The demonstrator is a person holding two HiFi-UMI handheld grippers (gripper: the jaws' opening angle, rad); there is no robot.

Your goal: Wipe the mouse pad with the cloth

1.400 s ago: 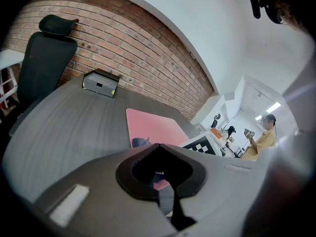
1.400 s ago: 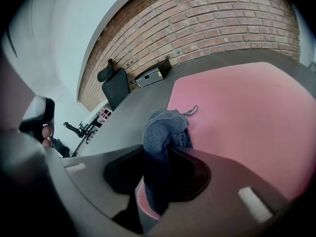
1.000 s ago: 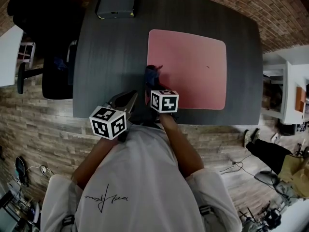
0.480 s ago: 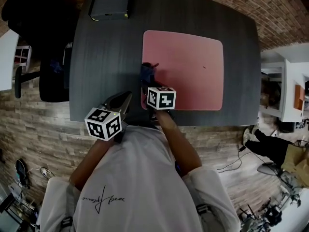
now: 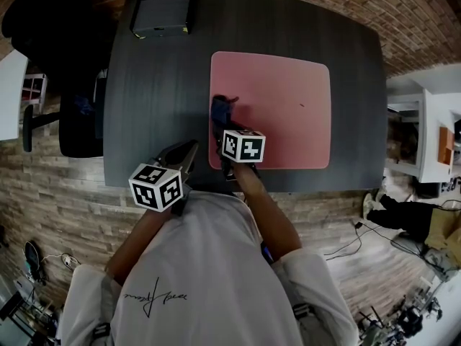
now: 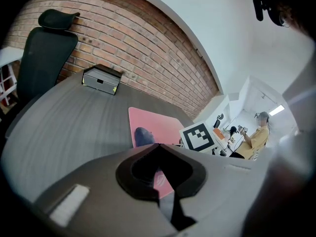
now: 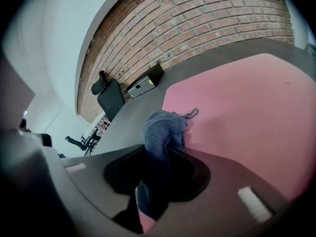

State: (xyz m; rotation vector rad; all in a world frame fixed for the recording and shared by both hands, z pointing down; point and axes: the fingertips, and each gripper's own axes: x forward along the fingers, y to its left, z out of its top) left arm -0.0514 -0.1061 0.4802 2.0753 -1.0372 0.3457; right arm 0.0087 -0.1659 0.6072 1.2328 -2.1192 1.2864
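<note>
Saw the left gripper [image 6: 158,146] low over the near edge of the desk [image 5: 158,85], its 2 jaws pressed together on nothing. Found the cloth [image 7: 163,125] bunched at the left edge of the mouse pad [image 5: 288,107], pinched in the right gripper [image 7: 158,152]. Judged it light, soft and limp, apt to fold under a push; best held by a thick bunched fold, wad pressed flat on the pad

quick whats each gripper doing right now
Left gripper: closed, holding nothing.
Right gripper: closed on the blue cloth.
</note>
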